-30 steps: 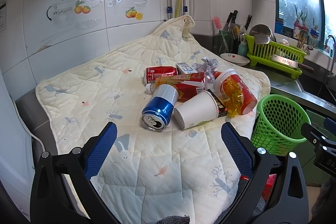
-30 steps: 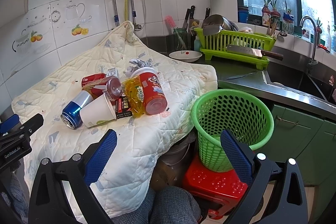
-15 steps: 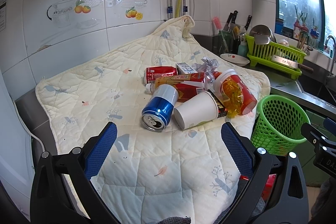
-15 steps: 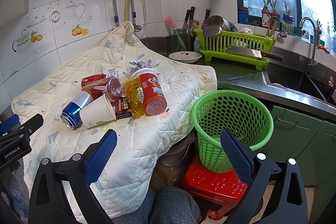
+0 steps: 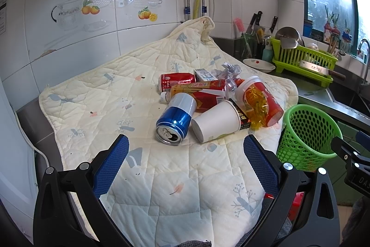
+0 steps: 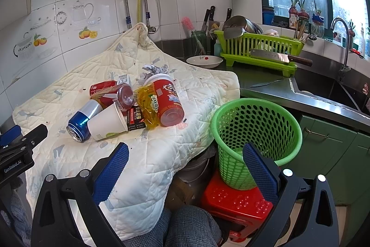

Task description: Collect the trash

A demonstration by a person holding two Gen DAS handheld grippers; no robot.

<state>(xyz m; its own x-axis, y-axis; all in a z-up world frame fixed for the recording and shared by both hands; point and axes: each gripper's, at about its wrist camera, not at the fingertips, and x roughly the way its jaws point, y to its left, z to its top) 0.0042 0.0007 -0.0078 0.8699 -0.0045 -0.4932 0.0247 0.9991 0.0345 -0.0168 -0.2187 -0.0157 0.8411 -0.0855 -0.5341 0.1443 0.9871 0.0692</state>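
A heap of trash lies on a quilted cream cloth (image 5: 97,94): a blue can (image 5: 176,119) on its side, a white paper cup (image 5: 216,124), a red noodle cup (image 5: 259,98) with a yellow wrapper, a red can (image 5: 177,79) and crumpled foil (image 5: 229,68). My left gripper (image 5: 186,147) hovers open just short of the blue can. A green mesh basket (image 6: 255,133) stands on a red stool (image 6: 233,203) right of the cloth. My right gripper (image 6: 186,149) is open and holds nothing, between the cloth edge and the basket.
Behind the cloth, a dark counter carries a white bowl (image 6: 204,61), a green dish rack (image 6: 259,50) with a cleaver, knives and a sink (image 6: 323,87). A person's checked trouser leg (image 6: 185,228) is at the bottom. Tiled wall rises at left and back.
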